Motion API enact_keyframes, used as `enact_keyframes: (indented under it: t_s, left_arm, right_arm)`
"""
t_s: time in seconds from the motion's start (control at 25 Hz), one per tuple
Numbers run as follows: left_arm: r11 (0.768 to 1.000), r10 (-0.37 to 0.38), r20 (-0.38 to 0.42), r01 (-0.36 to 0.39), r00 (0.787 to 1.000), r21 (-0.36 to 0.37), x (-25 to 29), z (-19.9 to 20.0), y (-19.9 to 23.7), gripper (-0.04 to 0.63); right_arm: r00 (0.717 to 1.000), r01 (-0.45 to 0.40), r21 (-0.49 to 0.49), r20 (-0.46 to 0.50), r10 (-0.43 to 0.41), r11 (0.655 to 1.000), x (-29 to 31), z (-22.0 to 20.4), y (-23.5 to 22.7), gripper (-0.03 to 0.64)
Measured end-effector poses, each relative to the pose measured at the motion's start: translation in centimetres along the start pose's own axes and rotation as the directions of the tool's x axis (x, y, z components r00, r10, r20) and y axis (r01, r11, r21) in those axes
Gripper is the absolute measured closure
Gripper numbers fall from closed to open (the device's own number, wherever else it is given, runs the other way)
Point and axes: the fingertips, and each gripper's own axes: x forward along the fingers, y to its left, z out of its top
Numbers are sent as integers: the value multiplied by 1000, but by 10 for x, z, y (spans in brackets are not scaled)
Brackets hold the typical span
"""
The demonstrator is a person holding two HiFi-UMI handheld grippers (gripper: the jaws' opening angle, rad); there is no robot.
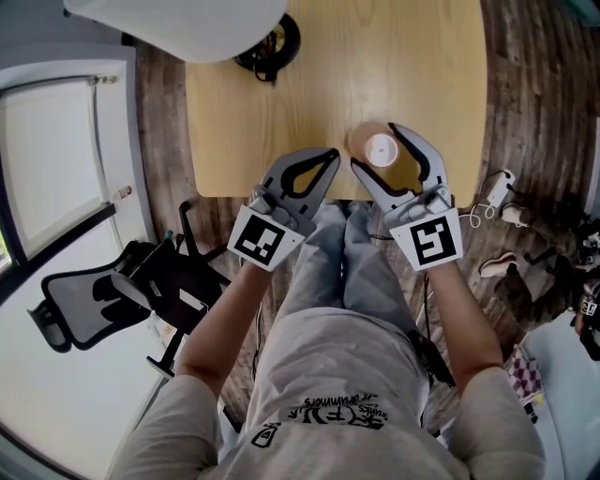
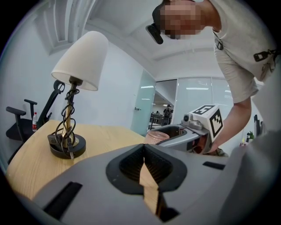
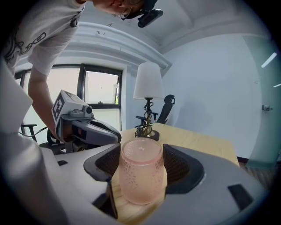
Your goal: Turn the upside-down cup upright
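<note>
A pink, dimpled glass cup (image 1: 381,148) stands upside down, its closed base on top, near the front edge of the wooden table (image 1: 253,112). My right gripper (image 1: 376,146) is open, one jaw on each side of the cup (image 3: 141,171). The pads sit close to the glass, and I see no squeeze. My left gripper (image 1: 331,154) is shut on nothing at the table's front edge, just left of the cup. In the left gripper view its jaws (image 2: 144,146) are closed, and the cup (image 2: 156,136) shows behind them inside the right gripper.
A table lamp with a white shade (image 1: 187,23) and a dark round base (image 1: 269,52) stands at the table's far side. On the floor are a black office chair (image 1: 103,300) at left and a white power strip (image 1: 502,192) at right.
</note>
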Motion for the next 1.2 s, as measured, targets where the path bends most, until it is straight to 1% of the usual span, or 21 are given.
enact_keyframes:
  t_s: [0.08,0.24,0.48,0.68,1.08,1.2]
  left_arm:
    - [1000,0,11,0,1000,0,-3,12,-4,586]
    - [1000,4,45,-4,999,1,-10,45,-13,586]
    - [1000,7,91,-7,996,4,-25,92,-30,586]
    - [1000,18,117,-16,993,-13,-42,126,-47,586]
    - [1000,1,156,-4,988,16,-70,182,-78,586]
    - [1000,-14,174,17,985,-17,-71,197,-87,586]
  right_arm:
    - [1000,11,12,29,-11,1000,-6,17,-3,305]
    - [992,41,88,114,-51,995,-23,61,-8,305]
    - [984,43,100,170,-59,994,-51,118,-4,305]
    - [980,40,101,188,-58,994,-80,156,2,305]
    - [975,41,71,216,-56,997,-131,217,22,305]
    - [974,36,58,223,-48,998,-141,231,27,305]
